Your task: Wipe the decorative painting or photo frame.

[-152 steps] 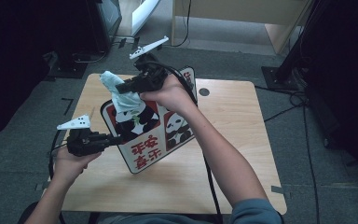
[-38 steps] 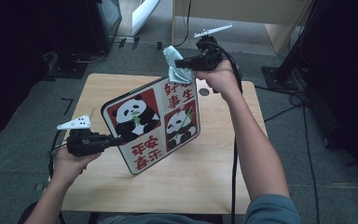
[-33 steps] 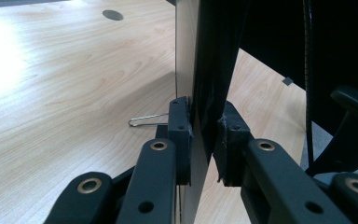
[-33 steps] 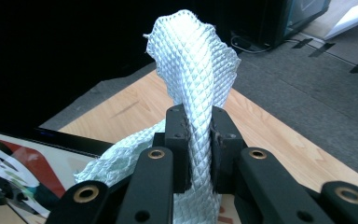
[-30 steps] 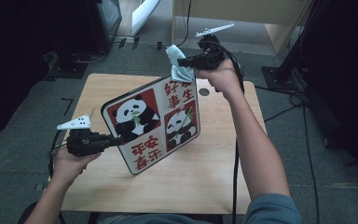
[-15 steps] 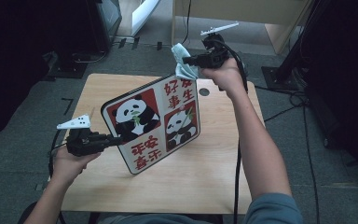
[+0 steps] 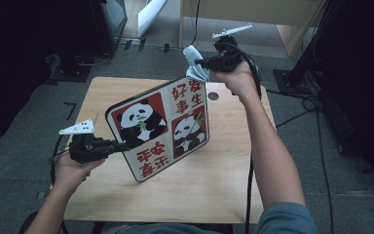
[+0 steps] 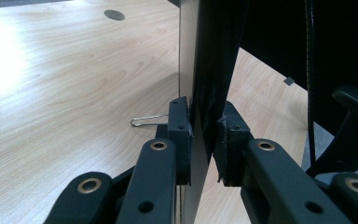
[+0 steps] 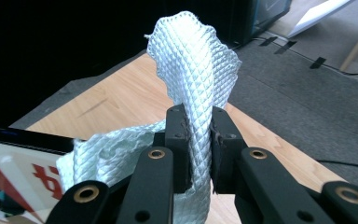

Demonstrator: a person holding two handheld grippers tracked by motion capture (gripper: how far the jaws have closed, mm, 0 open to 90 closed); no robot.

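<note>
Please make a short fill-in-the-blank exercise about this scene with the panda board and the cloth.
1. The left hand-held gripper holds the panda board by its ____ .
2. The right hand-held gripper is shut on a pale ____ .
3. The board stands tilted on a wooden ____ .

Missing words: edge; cloth; table

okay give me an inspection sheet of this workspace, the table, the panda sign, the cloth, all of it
Surface: wooden table with a round hole near its far edge.
Job's things: panda sign held tilted on its lower edge; pale woven cloth at its top corner.
Clutter: a wire clip on the tabletop.
Grippers: left hand-held gripper clamps the sign's edge; right hand-held gripper clamps the cloth.
Cables: black cable trails along the right forearm.
Surroundings: grey carpet, dark stands, wooden furniture behind.
</note>
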